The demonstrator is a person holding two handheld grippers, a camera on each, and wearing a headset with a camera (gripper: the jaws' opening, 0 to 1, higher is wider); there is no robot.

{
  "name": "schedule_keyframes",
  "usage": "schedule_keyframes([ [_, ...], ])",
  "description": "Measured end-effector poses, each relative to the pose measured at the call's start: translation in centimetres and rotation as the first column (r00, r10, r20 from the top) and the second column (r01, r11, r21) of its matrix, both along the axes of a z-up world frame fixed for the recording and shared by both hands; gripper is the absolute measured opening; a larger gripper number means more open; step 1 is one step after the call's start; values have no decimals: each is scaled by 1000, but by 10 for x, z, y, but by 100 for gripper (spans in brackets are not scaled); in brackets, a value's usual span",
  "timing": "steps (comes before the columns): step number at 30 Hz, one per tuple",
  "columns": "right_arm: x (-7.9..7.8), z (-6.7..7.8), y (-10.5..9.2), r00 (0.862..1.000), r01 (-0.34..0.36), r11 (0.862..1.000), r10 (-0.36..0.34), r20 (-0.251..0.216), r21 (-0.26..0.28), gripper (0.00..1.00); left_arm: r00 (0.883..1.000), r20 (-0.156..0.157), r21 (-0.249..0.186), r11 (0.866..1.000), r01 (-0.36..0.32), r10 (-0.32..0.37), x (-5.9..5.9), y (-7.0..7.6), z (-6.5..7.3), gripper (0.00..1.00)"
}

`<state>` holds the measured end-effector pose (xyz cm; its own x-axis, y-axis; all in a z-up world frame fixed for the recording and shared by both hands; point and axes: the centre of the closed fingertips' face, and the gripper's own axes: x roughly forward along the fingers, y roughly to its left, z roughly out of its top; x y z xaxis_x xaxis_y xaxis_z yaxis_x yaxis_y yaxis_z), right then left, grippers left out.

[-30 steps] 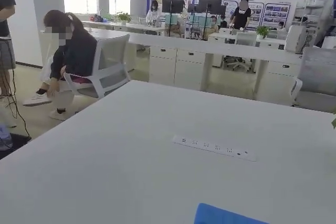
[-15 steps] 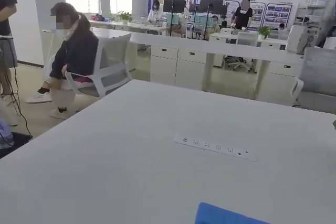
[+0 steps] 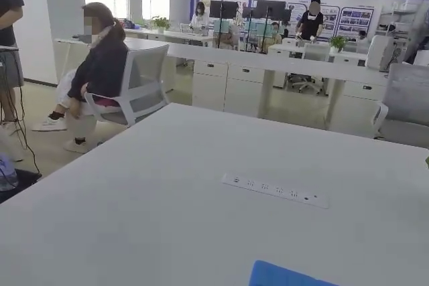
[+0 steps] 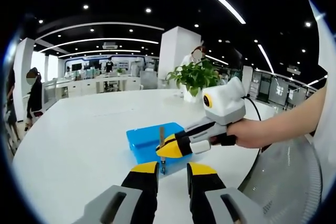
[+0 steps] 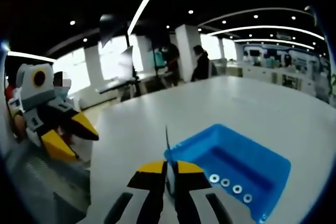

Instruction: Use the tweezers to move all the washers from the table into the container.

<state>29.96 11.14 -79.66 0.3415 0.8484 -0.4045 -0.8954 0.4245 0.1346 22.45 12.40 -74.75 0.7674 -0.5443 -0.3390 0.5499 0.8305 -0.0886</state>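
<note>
In the right gripper view my right gripper (image 5: 169,169) is shut on thin tweezers (image 5: 167,142) that point upward at the near left corner of a blue container (image 5: 231,163). Several small washers (image 5: 231,185) lie in a row inside it, close to its near edge. My left gripper (image 5: 85,148) hangs off the table's left side, jaws apart and empty. In the left gripper view my left gripper (image 4: 173,170) is open, and the right gripper (image 4: 164,152) holds the tweezers (image 4: 161,134) upright before the blue container (image 4: 142,142). A corner of the container (image 3: 288,276) shows in the head view.
A white power strip (image 3: 275,190) lies on the white table (image 3: 167,199) beyond the container. A potted plant (image 4: 195,77) stands at the table's far end. A seated person on a white chair (image 3: 137,88) is off the table's far left corner.
The seated person at the far left has sat up straight. The head view has drifted slightly; the power strip and the container's corner lie as before.
</note>
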Motion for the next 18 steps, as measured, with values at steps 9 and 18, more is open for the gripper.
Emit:
schedule_keyframes([
  [9,-3,-8,4,988,-84,978,107,111,-192,3,1000,-3,12,1000,6,-6,0,0,-2,18],
  [18,-1,-4,4,998,-51,990,54,19,-128,1,1000,6,-6,1000,-2,2,0,1,1,19],
])
